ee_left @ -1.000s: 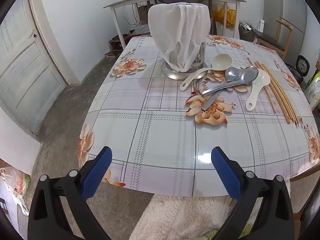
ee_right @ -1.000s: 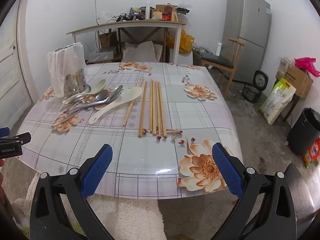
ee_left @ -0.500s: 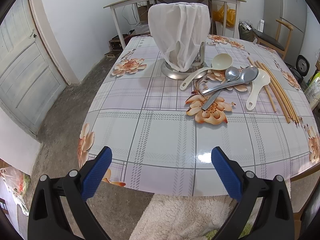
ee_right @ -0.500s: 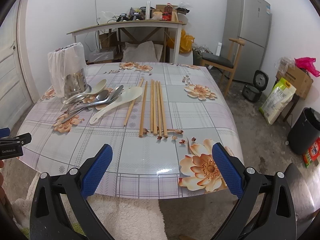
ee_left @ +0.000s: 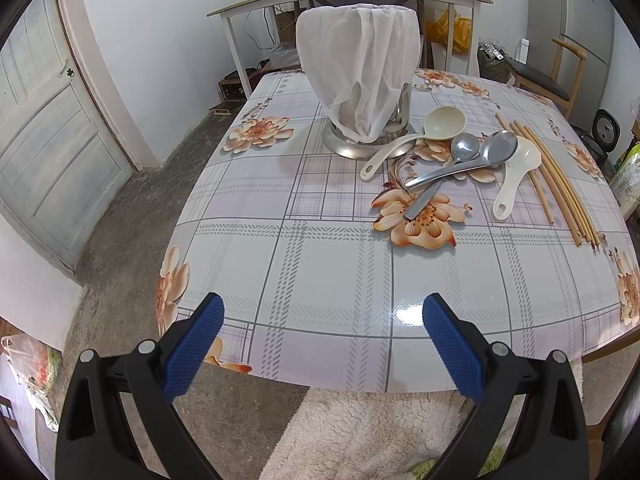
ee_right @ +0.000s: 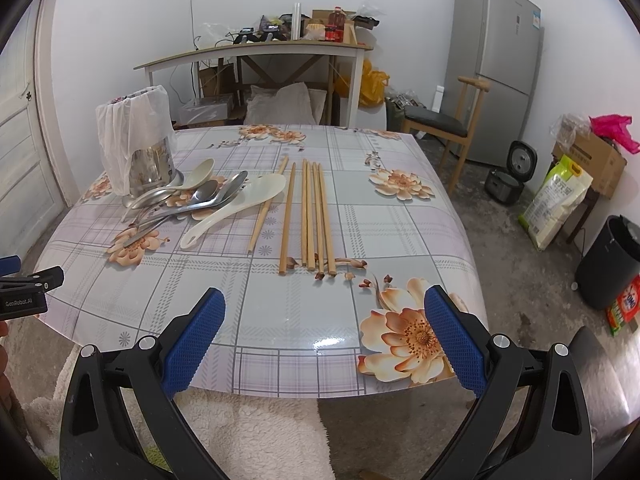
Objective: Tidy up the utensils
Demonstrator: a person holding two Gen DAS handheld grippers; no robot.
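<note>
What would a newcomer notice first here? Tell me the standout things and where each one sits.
First, the metal holder draped in a white cloth, standing at the table's far left. Beside it lies a heap of spoons, white and metal, overlapping. To their right, wooden chopsticks lie side by side; both the left gripper and right gripper hang open at the near edge.

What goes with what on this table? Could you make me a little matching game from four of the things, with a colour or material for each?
Things:
1. chopsticks
2. holder
3. ladle
4. crossed spoons

Descriptions:
A. cream plastic
B. bare wood, lying side by side
C. shiny metal, lying on the cloth
D. draped with a white bag

Pairs: 1-B, 2-D, 3-A, 4-C
</note>
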